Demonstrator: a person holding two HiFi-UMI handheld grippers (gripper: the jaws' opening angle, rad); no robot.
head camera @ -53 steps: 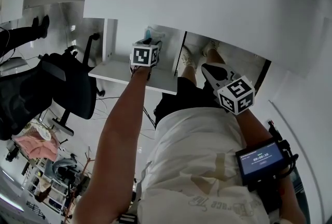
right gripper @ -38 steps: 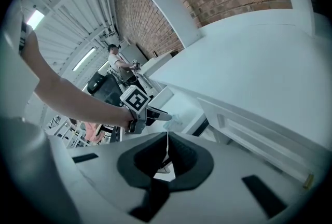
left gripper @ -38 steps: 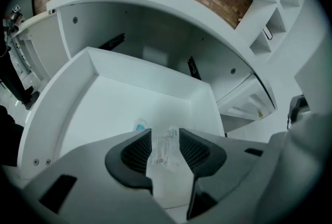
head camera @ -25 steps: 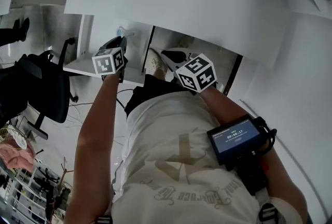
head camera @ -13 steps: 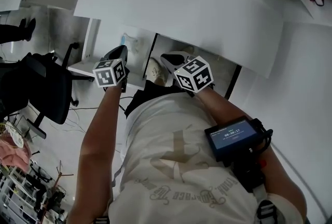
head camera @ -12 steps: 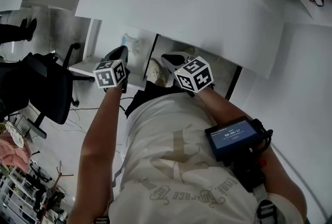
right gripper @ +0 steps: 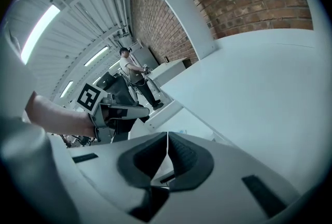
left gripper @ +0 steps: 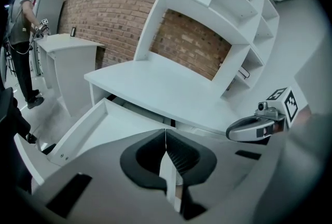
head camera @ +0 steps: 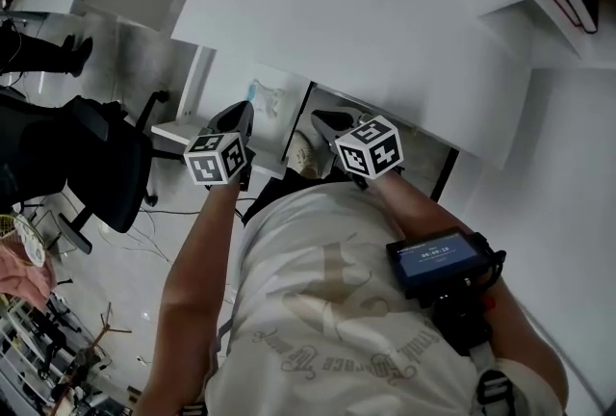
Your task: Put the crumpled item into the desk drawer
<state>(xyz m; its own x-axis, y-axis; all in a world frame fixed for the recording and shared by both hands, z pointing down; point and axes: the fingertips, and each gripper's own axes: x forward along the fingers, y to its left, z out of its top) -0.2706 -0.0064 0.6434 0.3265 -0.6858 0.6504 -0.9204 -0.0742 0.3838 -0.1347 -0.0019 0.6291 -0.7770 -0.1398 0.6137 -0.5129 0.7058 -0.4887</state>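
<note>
Nothing reads clearly. The small screen strapped on the forearm behind the right gripper shows a line of digits too small to read. The shirt bears upside-down script lettering, which is illegible.

The person wears a white short-sleeved T-shirt with a faded beige print and a line of lettering low on it. Dark shorts show beyond its hem, and a pale shoe past them. A black box with a lit blue screen is strapped to the right forearm, with black brackets and cable beneath it. The left tongs and the right tongs share one build: smooth grey moulded shells around black ribbed pads. Each carries a white cube printed with black square markers.
</note>
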